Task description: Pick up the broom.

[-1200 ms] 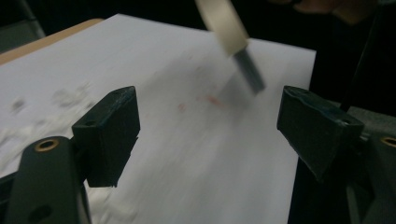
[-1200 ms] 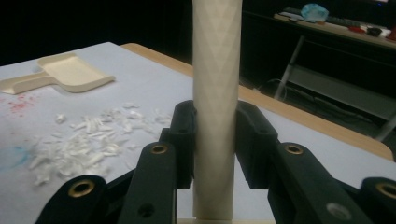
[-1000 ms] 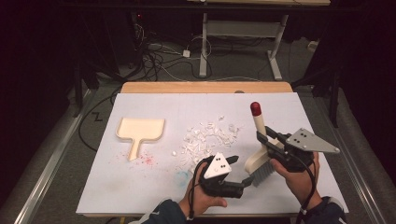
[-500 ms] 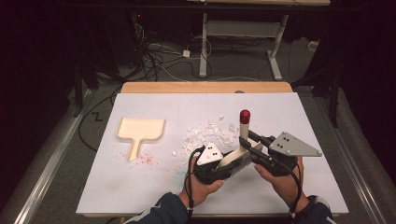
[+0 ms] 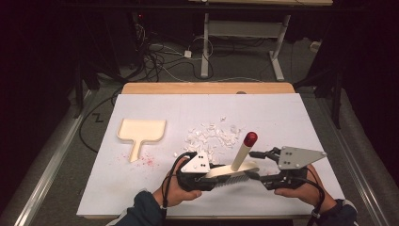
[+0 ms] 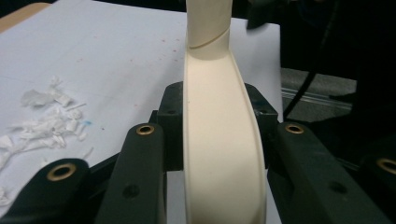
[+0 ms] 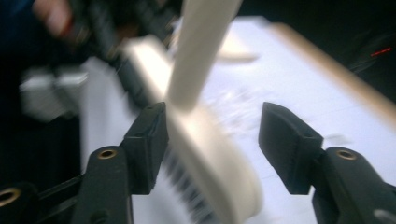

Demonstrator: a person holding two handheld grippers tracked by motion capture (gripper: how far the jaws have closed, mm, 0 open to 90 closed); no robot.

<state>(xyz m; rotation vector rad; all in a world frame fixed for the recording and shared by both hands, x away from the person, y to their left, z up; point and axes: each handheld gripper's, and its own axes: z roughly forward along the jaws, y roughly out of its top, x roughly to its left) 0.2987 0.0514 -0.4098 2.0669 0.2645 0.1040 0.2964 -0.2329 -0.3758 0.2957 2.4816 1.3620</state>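
Dim overall in the high view, with the table [image 5: 291, 117] lit evenly from above and standing bright against a near-black surround. Soft, short shadows under the hands and the brush [image 5: 235, 170]; no glare. Slightly grainy, details small but readable. Sharper and close in the left gripper view: cream brush back [image 6: 219, 140] crisp, paper scraps [image 6: 42, 121] softly defocused, far edge falling into darkness. Heavily smeared by motion in the right gripper view: brush [image 7: 205, 154] and background streaked, jaws fairly clear, dark corners at both upper sides.
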